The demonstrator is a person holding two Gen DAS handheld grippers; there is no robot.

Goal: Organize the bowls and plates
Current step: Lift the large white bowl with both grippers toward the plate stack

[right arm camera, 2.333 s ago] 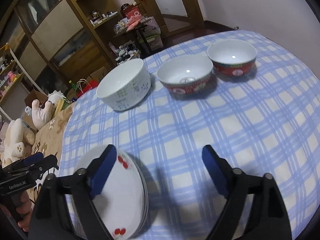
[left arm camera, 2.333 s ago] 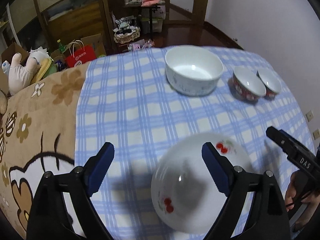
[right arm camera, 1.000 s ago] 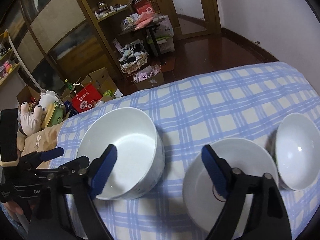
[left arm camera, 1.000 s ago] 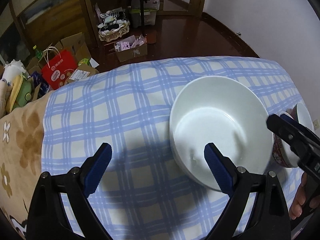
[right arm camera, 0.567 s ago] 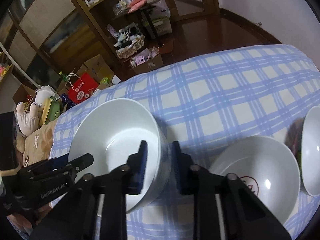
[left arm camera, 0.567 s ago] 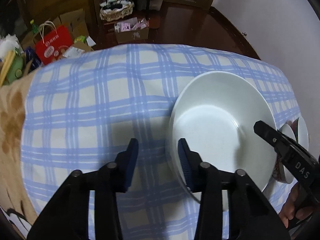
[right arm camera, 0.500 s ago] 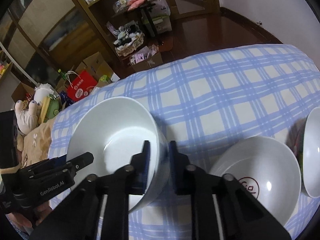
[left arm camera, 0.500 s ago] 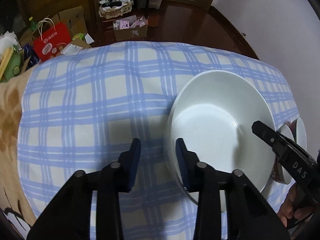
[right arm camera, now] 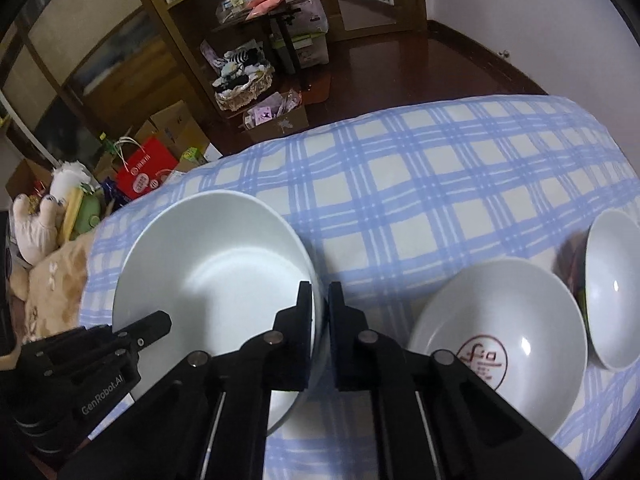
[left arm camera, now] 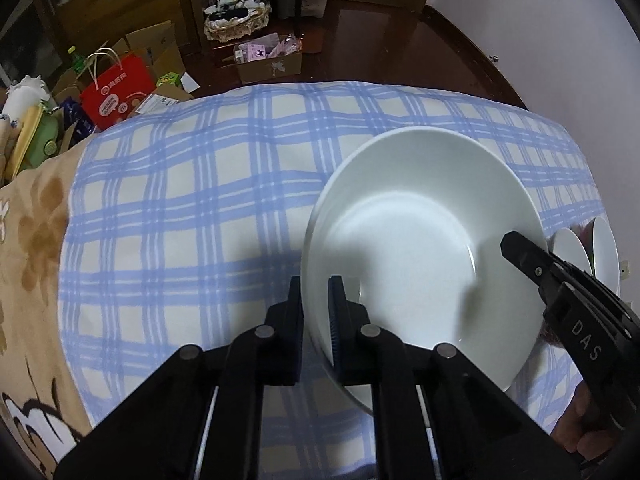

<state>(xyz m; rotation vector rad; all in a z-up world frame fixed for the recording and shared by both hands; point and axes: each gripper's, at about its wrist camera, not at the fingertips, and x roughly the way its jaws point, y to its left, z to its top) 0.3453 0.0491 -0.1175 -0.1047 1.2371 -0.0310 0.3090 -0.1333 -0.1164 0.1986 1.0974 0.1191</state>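
Left gripper point(left arm camera: 316, 300) and right gripper point(right arm camera: 321, 304) each pinch the big white bowl's point(left arm camera: 420, 248) rim.

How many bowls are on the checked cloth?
3: the large white bowl gripped at opposite rims, the marked bowl to its right, the small bowl farthest right. Others may be out of view.

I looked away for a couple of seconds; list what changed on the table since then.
Both grippers left the cherry plates and closed on the big white bowl: left gripper on its left rim, right gripper on its right rim. The two red bowls stayed beside it.
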